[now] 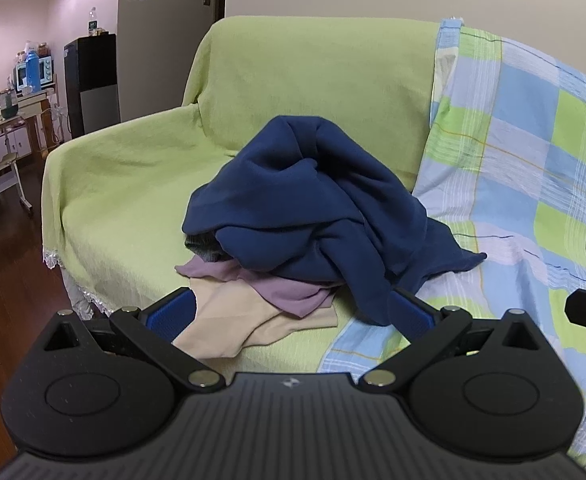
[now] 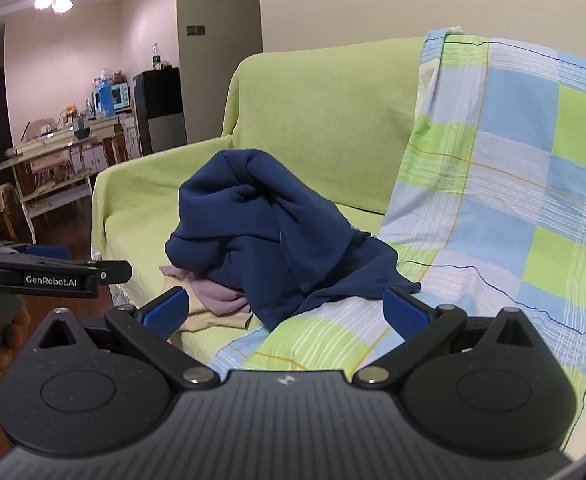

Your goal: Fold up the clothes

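Left of the left gripper [image 1: 291, 314] lie wood floor and the lace-edged hem of the green cover [image 1: 133, 184] on the sofa. Its jaws are spread wide and hold nothing. Just ahead of them sits the pile: a beige cloth [image 1: 229, 324] nearest, a mauve cloth [image 1: 289, 290] on it, and a navy garment [image 1: 313, 200] heaped on top, one tail hanging toward the right-hand finger. Right of that a checked sheet [image 1: 533, 160] drapes the seat and back.

The right gripper [image 2: 287, 312] hovers before the same pile, jaws likewise spread and empty, the navy heap straight ahead, the sheet beneath and to the right.

Risks, as I judge them: a bite into the bunched navy cloth could take several layers or the mauve piece below, dragging the whole pile. A low reach could snag the sheet or cover instead.

A grey scrap under the navy heap is mostly hidden. Which kind of garment the navy one is, and where its hems lie, cannot be made out
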